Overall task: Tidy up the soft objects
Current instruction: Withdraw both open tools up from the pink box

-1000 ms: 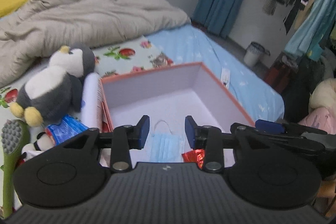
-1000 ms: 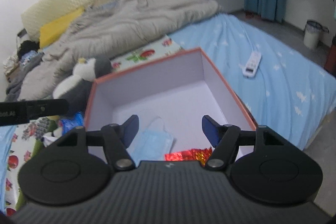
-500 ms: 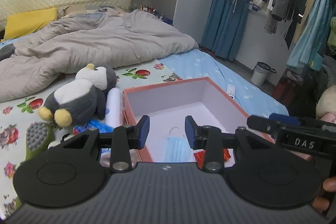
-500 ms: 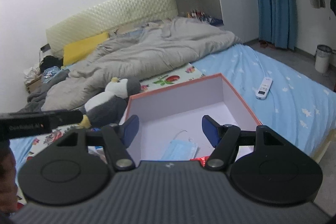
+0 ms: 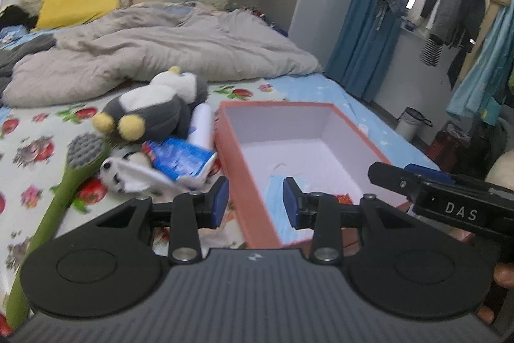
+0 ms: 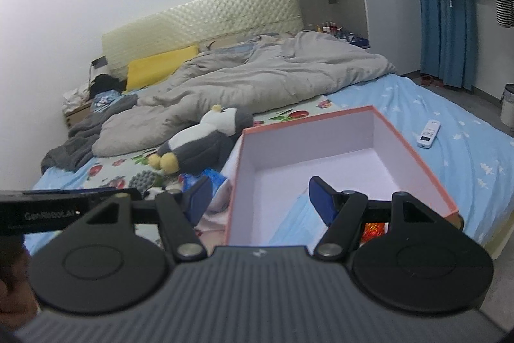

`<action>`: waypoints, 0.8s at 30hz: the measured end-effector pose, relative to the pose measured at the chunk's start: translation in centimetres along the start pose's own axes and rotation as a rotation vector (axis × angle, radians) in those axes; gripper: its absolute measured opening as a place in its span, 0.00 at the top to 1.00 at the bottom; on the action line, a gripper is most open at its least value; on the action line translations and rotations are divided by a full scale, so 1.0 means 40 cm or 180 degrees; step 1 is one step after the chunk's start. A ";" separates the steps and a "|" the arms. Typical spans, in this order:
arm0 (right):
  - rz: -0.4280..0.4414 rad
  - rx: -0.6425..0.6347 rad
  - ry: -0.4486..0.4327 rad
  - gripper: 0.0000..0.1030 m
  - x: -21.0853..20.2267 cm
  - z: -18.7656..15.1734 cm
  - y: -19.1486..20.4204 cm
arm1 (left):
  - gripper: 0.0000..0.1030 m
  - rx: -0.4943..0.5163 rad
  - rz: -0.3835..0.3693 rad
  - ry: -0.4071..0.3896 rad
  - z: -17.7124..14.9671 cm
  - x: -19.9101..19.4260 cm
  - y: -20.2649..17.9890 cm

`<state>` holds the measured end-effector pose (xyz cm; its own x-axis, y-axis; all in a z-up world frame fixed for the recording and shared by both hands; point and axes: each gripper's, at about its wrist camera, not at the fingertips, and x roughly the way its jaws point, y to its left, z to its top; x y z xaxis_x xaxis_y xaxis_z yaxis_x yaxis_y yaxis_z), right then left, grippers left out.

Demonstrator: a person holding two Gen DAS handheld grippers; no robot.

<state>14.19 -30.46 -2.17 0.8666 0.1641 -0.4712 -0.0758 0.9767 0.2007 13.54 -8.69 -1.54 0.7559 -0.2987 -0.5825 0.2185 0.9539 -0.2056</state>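
Observation:
An open orange box point(image 5: 247, 182) with a white inside lies on the bed; it also shows in the right wrist view point(image 6: 414, 156). A blue face mask point(image 5: 273, 198) and a red foil wrapper point(image 6: 374, 229) lie in it. Left of the box lie a grey penguin plush point(image 5: 151, 111), a small panda plush point(image 5: 125, 176), a blue packet point(image 5: 180, 159), a white roll point(image 5: 200, 124) and a green brush point(image 5: 64, 182). My left gripper point(image 5: 255, 204) is open and empty over the box's near left wall. My right gripper point(image 6: 258, 198) is open and empty over the box's near edge.
A rumpled grey duvet point(image 6: 257, 76) covers the far half of the bed, with a yellow pillow point(image 6: 160, 68) behind it. A white remote point(image 6: 429, 134) lies on the blue sheet right of the box. Hanging clothes point(image 5: 449, 5) and a small bin point(image 5: 411, 124) stand at the right.
Both grippers have pulled back and up from the box and tilted toward level. The left view has swung left, bringing the toys beside the box into view. Both stay open and empty.

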 end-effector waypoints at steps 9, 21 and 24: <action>0.0125 -0.0099 0.0127 0.33 -0.050 -0.077 0.074 | 0.59 -0.0128 0.0230 -0.0008 -0.101 -0.120 0.062; 0.0340 -0.0350 0.0402 0.33 -0.086 -0.190 0.194 | 0.59 -0.0459 0.0537 0.0097 -0.226 -0.218 0.173; 0.0364 -0.0381 0.0463 0.33 -0.074 -0.204 0.210 | 0.55 -0.0487 0.0594 0.0140 -0.234 -0.208 0.190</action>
<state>6.97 -21.60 -6.09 0.7695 0.2845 -0.5718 -0.2351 0.9586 0.1605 3.16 0.78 -5.61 0.7461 -0.1219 -0.6546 -0.0209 0.9783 -0.2059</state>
